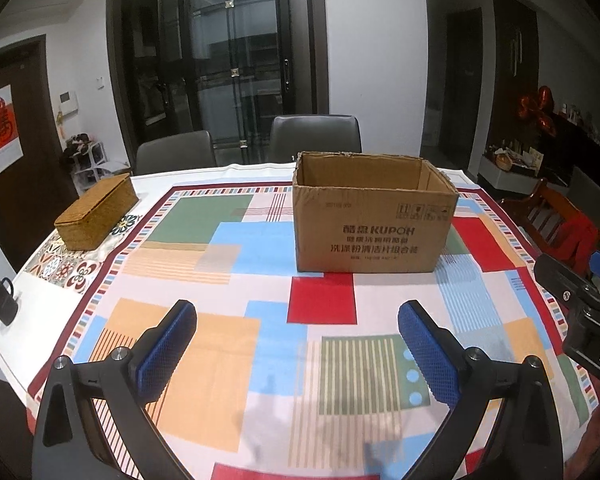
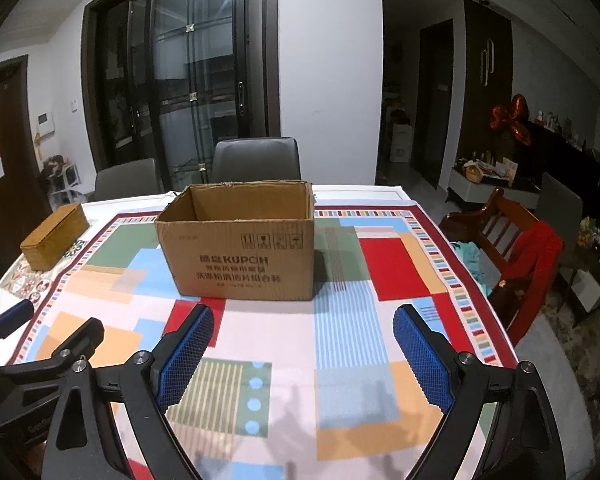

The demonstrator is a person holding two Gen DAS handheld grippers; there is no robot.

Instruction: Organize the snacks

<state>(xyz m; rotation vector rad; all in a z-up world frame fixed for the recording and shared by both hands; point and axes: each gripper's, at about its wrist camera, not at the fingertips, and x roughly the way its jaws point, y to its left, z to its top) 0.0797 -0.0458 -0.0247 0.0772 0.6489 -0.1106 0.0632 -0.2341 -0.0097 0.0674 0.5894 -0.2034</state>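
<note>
I had both grippers hanging over the near part of the table (image 1: 4,332), and no snacks showed in either view, so I could not tell where they were. The left gripper (image 1: 298,344) had its blue fingers (image 1: 168,350) spread wide with nothing between them, and the right gripper (image 2: 304,354) was spread just as wide and held nothing too. The cardboard box (image 1: 374,232) sat straight ahead of both, open at the top, with its long side running left to right across my view. From the left wrist it lay a bit to the right of the fingers, and from the right wrist it lay a bit to the left, so it sat between the two hands and neither one looked much nearer. What I could see of its inside looked empty, so I thought the job had hardly begun. A woven box (image 1: 96,212) with its lid on sat far off near the left edge, closer to the left hand. The bright tablecloth (image 1: 236,380) between the fingers and the cardboard box was bare, so there was plenty of room to move. On the right, a wooden chair (image 2: 516,248) stood close to the table edge, and I thought a wide swing there could bump it
</note>
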